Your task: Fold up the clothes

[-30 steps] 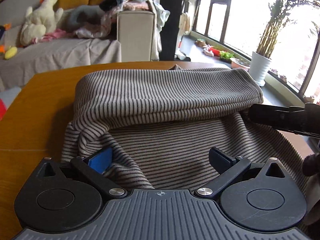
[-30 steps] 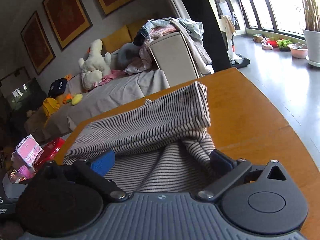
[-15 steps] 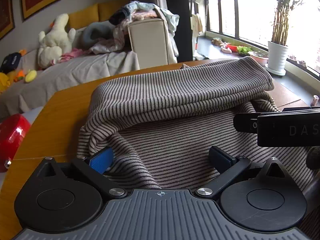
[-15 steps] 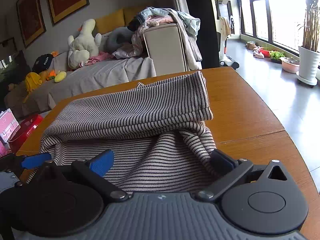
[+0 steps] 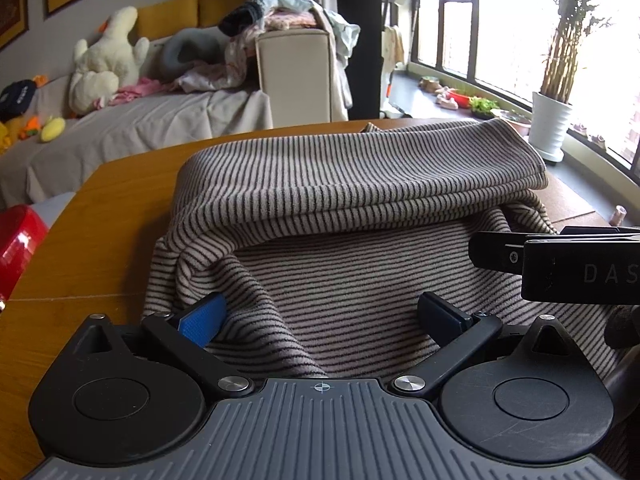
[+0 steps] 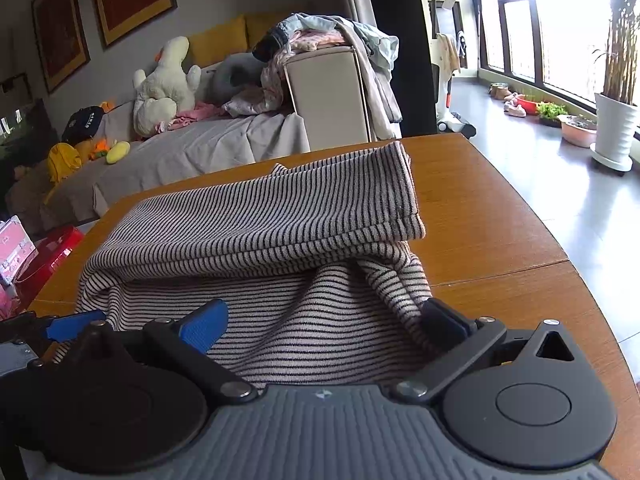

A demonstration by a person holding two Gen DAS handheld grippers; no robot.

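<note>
Left gripper (image 5: 322, 314): jaws are spread wide, with striped cloth bunched between and over the 2 fingers; no pinch is seen. The blue pad (image 5: 202, 315) is partly covered by a fold.
Right gripper (image 6: 326, 318): jaws are spread wide; cloth lies between them, and a ridge of it is pressed against the black finger (image 6: 442, 318). Whether cloth is held cannot be told.
Right gripper, seen from the left wrist (image 5: 560, 268): it is placed side-on at the garment's right edge, just over the cloth.
Left gripper, seen from the right wrist (image 6: 74, 322): only a blue tip is shown at the garment's left edge.
Garment (image 5: 360, 216): a beige top with thin dark stripes is laid on the table, directly ahead of both tools. The far part is folded into a thick flat band; the near part is loose and wrinkled.
Table (image 6: 480, 216): brown wood, with a seam line across it; bare wood is shown right of and beyond the garment.
Red box (image 5: 16, 244): placed beside the table's left edge.
Sofa (image 5: 132, 128): set beyond the table, covered in grey cloth, with a white plush toy (image 5: 106, 58) and piled clothes (image 5: 280, 20).
Plant (image 5: 554, 120): a white pot is placed by the window, far right.
</note>
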